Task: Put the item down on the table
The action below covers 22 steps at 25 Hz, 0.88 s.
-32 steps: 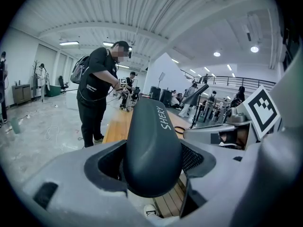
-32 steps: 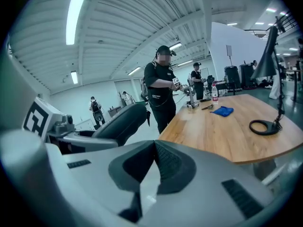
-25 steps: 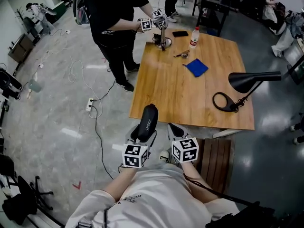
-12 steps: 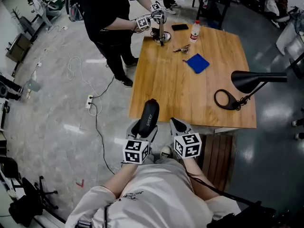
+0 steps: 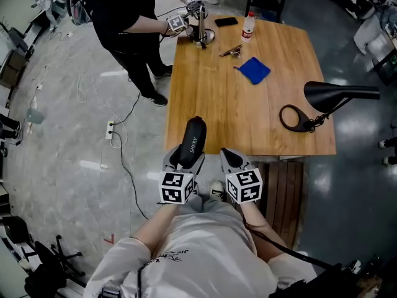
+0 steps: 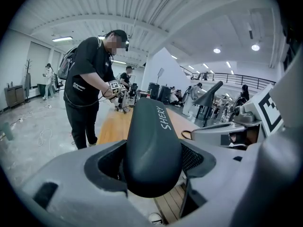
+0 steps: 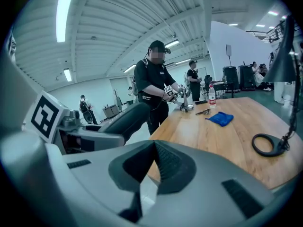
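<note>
A dark oblong case [image 5: 190,142] printed with white letters sits clamped in my left gripper [image 5: 184,160], its far end reaching just over the near left corner of the wooden table [image 5: 211,104]. The same case [image 6: 152,142] fills the left gripper view, both pads pressed on its sides. My right gripper [image 5: 229,160] hangs beside it at the table's near edge, jaws closed together with nothing between them [image 7: 154,167]. From the right gripper view the case [image 7: 125,118] shows at the left, off the table's side.
A black desk lamp [image 5: 322,101] with a ring base stands at the table's right. A blue cloth [image 5: 252,70], a small metal tool [image 5: 231,51], a bottle [image 5: 248,27] and a phone [image 5: 224,22] lie at the far end. A person [image 5: 118,17] works there with grippers. A wooden stool [image 5: 280,194] stands near my right.
The view has shifted a little, so the table sits slightly nearer and lower in frame. Both grippers and the case keep the same hold and place.
</note>
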Available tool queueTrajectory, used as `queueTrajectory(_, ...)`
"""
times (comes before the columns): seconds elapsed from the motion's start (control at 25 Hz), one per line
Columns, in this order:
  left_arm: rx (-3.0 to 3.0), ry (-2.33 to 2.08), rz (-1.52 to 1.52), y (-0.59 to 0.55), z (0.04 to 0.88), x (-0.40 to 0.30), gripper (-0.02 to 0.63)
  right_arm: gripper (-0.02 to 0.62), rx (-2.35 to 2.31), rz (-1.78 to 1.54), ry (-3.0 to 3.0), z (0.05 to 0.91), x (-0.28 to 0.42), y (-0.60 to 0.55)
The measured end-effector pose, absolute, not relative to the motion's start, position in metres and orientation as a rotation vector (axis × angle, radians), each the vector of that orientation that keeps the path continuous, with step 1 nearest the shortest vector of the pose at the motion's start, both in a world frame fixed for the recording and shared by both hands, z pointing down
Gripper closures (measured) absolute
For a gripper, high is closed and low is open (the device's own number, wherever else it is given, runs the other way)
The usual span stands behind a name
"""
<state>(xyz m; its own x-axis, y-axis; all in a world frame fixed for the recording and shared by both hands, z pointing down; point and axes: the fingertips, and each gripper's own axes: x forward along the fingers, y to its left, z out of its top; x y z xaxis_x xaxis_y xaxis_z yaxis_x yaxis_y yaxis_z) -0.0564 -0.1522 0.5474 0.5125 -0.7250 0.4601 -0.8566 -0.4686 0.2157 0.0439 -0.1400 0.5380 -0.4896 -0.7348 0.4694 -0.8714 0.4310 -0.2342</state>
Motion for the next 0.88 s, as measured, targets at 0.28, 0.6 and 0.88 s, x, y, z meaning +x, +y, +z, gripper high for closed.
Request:
queueTrajectory(0.28,2.338,-1.295,0.527,-0.195,0.596,-0.049,0.267,0.592,1.364,0.672,-2.335,0.577,0.045,-0.175)
queueTrajectory(0.6,2.209,-1.285,0.623,-0.24,0.68,-0.048,0.267,0.592,1.378,0.754,-2.299,0.629,0.045,-0.219)
queueTrajectory(0.88,2.127,-1.25,0.667,-0.259,0.73,-0.046,0.267,0.592,1.381,0.778,-2.274,0.659,0.043,-0.236)
